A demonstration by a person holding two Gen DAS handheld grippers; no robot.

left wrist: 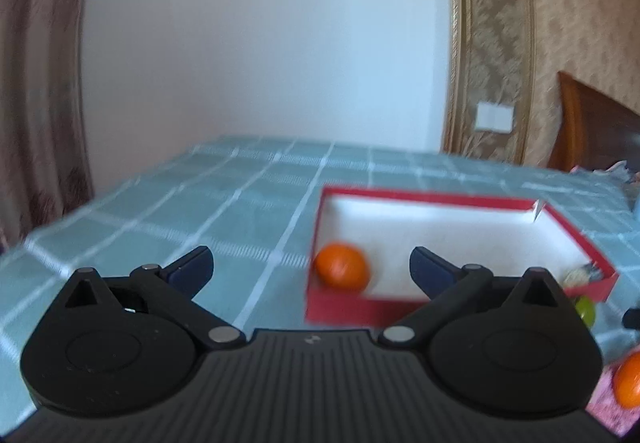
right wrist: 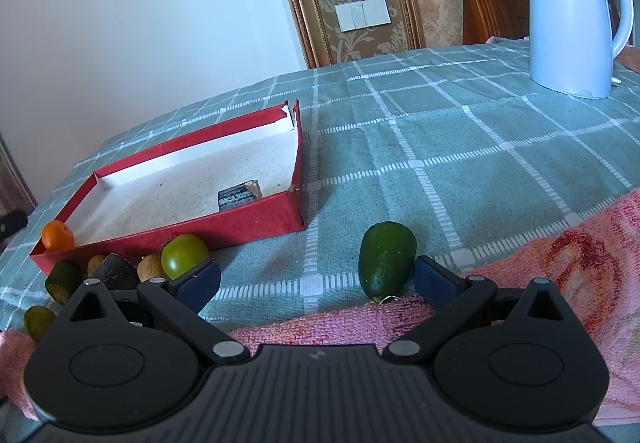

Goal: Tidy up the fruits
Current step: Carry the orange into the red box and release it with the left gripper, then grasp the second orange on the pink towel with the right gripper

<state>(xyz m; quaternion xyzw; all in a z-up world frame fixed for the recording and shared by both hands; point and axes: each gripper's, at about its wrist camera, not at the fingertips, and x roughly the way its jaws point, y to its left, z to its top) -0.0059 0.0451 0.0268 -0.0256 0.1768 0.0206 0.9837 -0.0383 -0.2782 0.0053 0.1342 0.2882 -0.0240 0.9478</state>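
Note:
A red box (left wrist: 352,310) with a white inside sits on the checked tablecloth; it also shows in the right wrist view (right wrist: 224,227). An orange (left wrist: 341,266) lies in its near left corner, also seen in the right wrist view (right wrist: 58,235). A dark piece (right wrist: 239,195) lies inside the box. My left gripper (left wrist: 311,270) is open and empty, just in front of the orange. My right gripper (right wrist: 317,281) is open and empty above the cloth. A green avocado (right wrist: 385,259) lies by its right finger. A green tomato (right wrist: 183,255) lies by its left finger.
Several small fruits (right wrist: 116,269) lie in front of the box. A second orange (left wrist: 629,379) and a green fruit (left wrist: 585,310) show at the left wrist view's right edge. A pink towel (right wrist: 540,275) covers the near cloth. A white kettle (right wrist: 572,11) stands far right.

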